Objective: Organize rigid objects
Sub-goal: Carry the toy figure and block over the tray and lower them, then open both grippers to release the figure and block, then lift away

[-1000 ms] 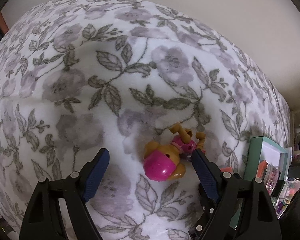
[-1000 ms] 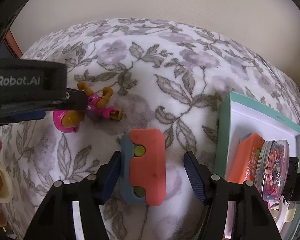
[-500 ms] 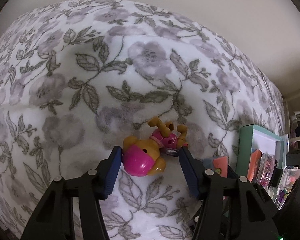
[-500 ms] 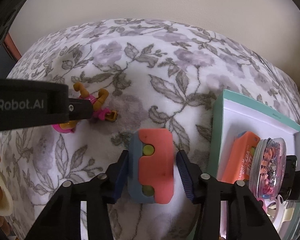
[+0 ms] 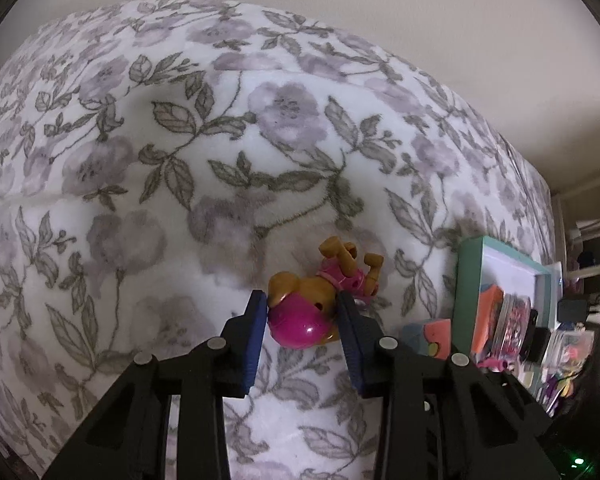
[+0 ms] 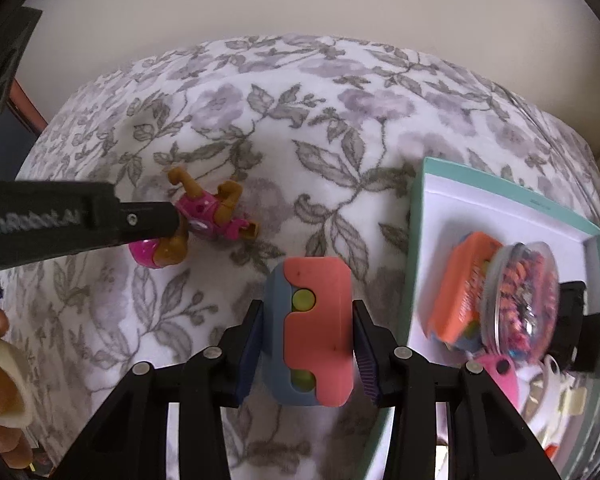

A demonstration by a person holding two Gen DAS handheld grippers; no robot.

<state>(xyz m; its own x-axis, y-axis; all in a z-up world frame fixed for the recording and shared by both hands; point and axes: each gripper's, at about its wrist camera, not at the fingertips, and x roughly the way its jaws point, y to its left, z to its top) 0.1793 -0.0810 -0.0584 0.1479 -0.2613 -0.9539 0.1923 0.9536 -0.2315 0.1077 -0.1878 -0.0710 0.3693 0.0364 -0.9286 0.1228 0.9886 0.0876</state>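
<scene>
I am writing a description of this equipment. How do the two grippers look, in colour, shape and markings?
Both the left gripper and the right gripper have matte black angular frames with round silver screw heads, and dark blue ribbed pads on their fingers. White lettering ending in "Robot.AI" marks the side of the left gripper's body in the right wrist view.

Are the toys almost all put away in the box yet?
Partly. Done: the teal box already holds an orange case and a bead jar. In hand: the left tool is closing around the toy dog's pink head, and the right tool grips the coral and blue block. Left: both toys are outside the box, over the flowery blanket.
</scene>
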